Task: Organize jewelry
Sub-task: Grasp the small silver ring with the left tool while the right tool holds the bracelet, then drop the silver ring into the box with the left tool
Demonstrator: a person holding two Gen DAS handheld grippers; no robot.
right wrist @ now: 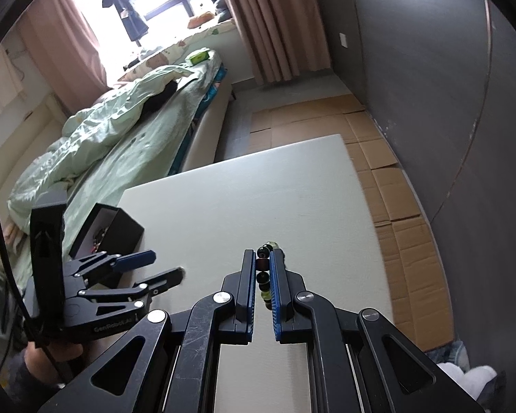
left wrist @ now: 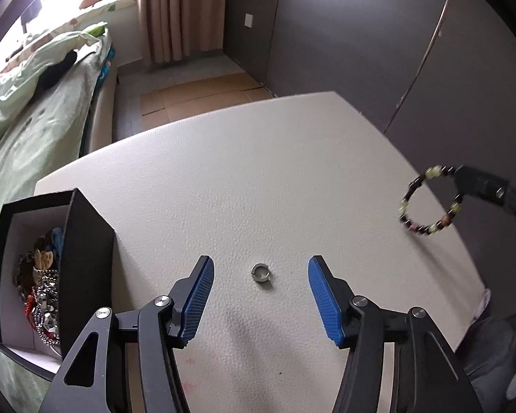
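Ring loose on counter; bracelet gripped in right claw.

I see the small silver ring lying flat on the white counter, between the blue pads of my left claw but touching neither; that claw stands parted, with nothing in it. Well off to its right, the beaded bracelet hangs as a loop from my right claw, whose narrow jaws pinch several beads, the loop clear above the counter near its edge. At the counter's left edge, the black jewelry box stands open, with chains and sparkly pieces heaped inside. A bed with green bedding lies beyond the box.
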